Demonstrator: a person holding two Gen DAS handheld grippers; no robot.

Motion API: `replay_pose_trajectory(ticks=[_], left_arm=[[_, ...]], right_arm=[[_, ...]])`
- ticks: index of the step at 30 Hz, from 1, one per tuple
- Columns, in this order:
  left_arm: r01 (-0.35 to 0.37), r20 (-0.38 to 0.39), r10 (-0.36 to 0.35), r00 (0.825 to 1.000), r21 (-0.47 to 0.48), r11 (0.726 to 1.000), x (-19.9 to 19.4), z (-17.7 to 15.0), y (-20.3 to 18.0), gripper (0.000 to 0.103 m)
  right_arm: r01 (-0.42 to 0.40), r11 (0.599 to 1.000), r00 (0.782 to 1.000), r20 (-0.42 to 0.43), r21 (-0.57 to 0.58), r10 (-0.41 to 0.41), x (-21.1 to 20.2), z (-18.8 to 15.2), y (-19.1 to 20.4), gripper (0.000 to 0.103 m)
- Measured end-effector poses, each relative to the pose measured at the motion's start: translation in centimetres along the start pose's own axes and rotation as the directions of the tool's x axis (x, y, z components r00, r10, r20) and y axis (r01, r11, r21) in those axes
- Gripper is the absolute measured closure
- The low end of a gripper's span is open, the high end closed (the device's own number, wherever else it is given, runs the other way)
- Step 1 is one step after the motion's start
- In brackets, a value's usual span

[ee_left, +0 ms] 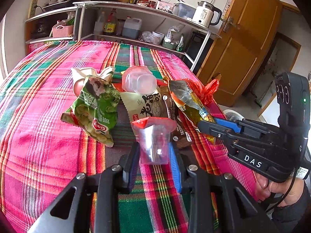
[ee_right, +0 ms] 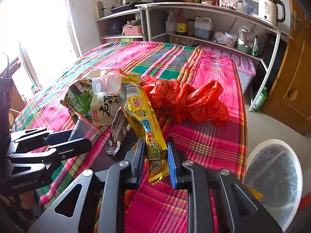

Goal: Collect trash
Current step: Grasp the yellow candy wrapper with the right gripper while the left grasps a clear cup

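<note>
Beside the white trash bin [ee_right: 276,180], on the plaid-covered table [ee_right: 210,141], the right gripper [ee_right: 156,155] was closed on the near end of a yellow snack wrapper [ee_right: 143,116]. The left gripper [ee_left: 154,151], farther from the bin, clamped a clear plastic cup [ee_left: 154,141]. Lifting the wrapper clear of the heaped wrappers before swinging to the bin looked wisest; its limp tail could snag the red plastic bag [ee_right: 186,101].

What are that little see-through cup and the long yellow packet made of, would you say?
The cup looks like thin clear plastic: the tablecloth's stripes show through its glossy wall. The yellow packet seems to be metallised plastic film, shiny and creased, with a silvery inside at its torn top. The red bag beside it looks like thin crinkled plastic.
</note>
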State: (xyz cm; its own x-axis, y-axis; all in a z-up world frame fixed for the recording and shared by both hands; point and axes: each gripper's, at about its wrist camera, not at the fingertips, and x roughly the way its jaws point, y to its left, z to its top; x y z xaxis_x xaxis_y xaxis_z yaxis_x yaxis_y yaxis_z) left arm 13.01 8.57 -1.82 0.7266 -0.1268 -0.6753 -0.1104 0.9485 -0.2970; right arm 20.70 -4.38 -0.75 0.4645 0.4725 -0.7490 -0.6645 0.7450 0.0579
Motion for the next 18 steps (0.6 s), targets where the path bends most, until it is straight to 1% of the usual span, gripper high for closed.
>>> replay_pose_trajectory(ticks=[9, 13, 18], left_arm=[[0.002, 0.036, -0.002, 0.999, 0.020, 1.000, -1.7, -0.1, -0.8, 0.071], [0.009, 0.048, -0.010, 0.999, 0.032, 0.999, -2.3, -0.2, -1.7, 0.071], [0.030, 0.060, -0.034, 0.998, 0.066, 0.997, -2.7, 0.2, -3.4, 0.071]], right_arm=[[-0.008, 0.998, 0.998, 0.055, 0.067, 0.004, -2.9, -1.4, -0.2, 0.086], [-0.009, 0.995, 0.997, 0.081, 0.100, 0.001, -4.3, -2.4, -0.6, 0.086], [0.005, 0.987, 0.994, 0.109, 0.162, -0.023, -6.4, -3.9, -2.0, 0.086]])
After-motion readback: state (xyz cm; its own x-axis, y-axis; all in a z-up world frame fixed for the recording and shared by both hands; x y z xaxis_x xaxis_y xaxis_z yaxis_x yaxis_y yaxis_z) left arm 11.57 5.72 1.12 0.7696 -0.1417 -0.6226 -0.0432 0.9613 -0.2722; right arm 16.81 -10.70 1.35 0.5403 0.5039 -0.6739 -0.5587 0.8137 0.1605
